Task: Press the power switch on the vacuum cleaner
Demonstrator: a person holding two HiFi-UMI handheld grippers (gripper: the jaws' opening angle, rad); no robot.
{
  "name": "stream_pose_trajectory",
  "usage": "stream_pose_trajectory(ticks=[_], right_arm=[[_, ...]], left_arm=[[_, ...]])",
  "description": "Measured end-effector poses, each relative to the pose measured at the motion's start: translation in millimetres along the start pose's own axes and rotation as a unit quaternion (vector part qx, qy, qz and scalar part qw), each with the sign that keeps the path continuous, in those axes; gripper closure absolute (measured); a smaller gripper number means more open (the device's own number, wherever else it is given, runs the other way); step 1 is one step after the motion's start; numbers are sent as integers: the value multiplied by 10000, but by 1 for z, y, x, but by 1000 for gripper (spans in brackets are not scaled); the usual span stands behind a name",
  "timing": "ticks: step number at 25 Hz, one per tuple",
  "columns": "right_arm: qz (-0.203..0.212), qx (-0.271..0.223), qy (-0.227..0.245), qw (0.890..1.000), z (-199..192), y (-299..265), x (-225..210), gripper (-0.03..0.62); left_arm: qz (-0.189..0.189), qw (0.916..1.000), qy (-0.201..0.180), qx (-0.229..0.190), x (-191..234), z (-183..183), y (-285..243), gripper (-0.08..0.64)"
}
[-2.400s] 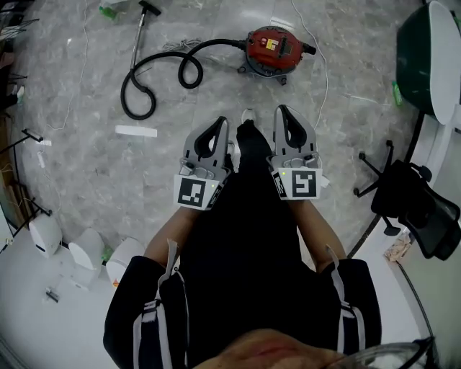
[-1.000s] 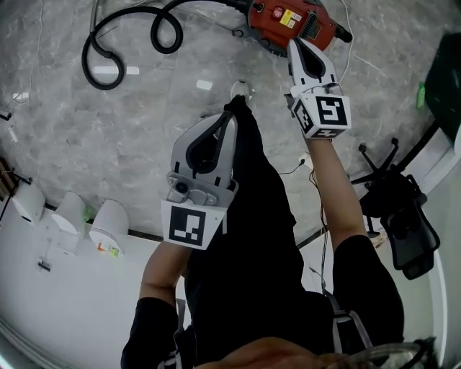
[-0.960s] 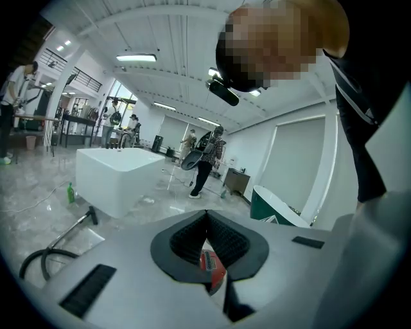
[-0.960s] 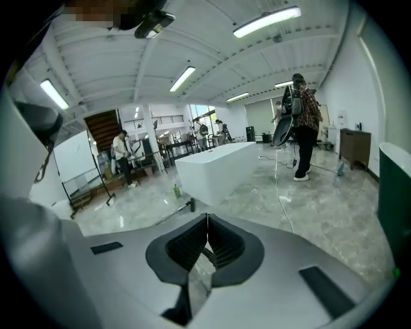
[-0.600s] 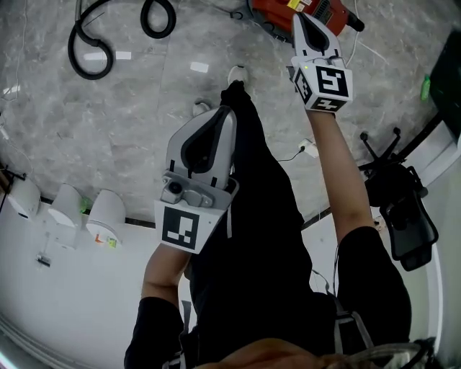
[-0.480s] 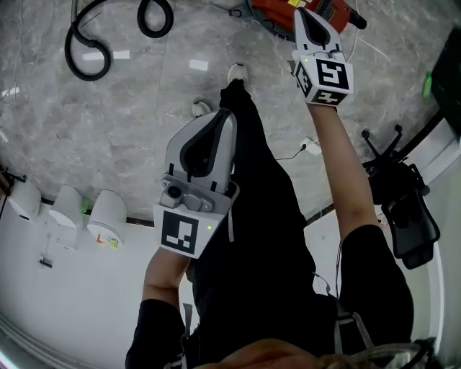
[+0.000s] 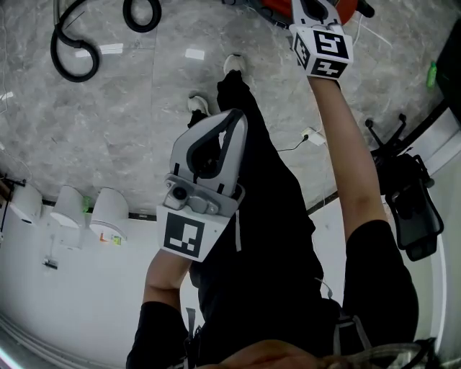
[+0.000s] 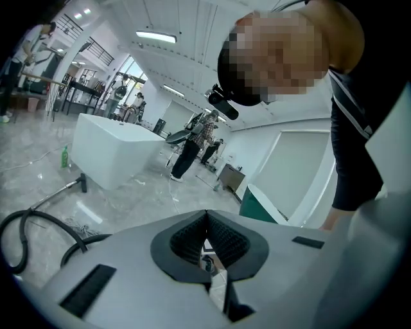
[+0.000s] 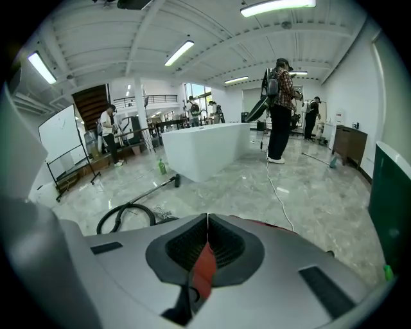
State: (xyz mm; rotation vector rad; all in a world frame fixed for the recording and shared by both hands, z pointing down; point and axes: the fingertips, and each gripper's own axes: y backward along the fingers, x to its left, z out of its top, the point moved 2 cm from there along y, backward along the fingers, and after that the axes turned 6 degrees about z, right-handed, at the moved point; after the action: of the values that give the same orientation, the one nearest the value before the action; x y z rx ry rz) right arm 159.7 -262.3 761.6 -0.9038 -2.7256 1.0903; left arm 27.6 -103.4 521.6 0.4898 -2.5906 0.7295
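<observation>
The red vacuum cleaner (image 7: 276, 3) lies on the marble floor, cut off by the top edge of the head view. Its black hose (image 7: 70, 47) coils at the upper left. My right gripper (image 9: 207, 220) is shut, reaching out over the vacuum; its marker cube (image 7: 322, 49) shows, but its tips pass out of the head view. In the right gripper view, red from the vacuum body (image 9: 204, 270) fills the slit below the closed tips. My left gripper (image 7: 236, 117) is shut and empty, held close to the person's leg.
White bins (image 7: 108, 212) stand at the lower left. A black office chair (image 7: 414, 209) is at the right, and a plug and cable (image 7: 313, 135) lie by the arm. The right gripper view shows a white counter (image 9: 205, 151), the vacuum's wand (image 9: 151, 186) and standing people (image 9: 279, 109).
My right gripper has stretched farther forward onto the vacuum, and its tips have left the top of the head view. The left gripper has stayed by the leg.
</observation>
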Motion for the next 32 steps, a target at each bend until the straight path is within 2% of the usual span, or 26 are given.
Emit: stream_pose_trajectory(ticks=[3, 8, 14, 22, 28, 32], right_arm=[[-34, 77, -27, 10000, -7, -10, -8, 574], [-88, 268, 1, 9996, -16, -23, -7, 574], [-218, 468, 228, 9984, -23, -39, -16, 574], [-35, 705, -268, 9971, -43, -56, -16, 574], [-169, 1050, -788, 9912, -65, -66, -18, 574], [-206, 1119, -713, 9909, -70, -67, -18, 574]], left_arm=[[49, 10000, 34, -23, 1, -1, 2, 549], [186, 9987, -415, -226, 0, 3, 11, 549], [310, 9994, -129, -117, 15, -3, 8, 549], [571, 9983, 57, -119, 31, -8, 12, 549], [586, 9977, 262, -233, 29, -9, 7, 549], [513, 9974, 390, -311, 21, -4, 2, 549]])
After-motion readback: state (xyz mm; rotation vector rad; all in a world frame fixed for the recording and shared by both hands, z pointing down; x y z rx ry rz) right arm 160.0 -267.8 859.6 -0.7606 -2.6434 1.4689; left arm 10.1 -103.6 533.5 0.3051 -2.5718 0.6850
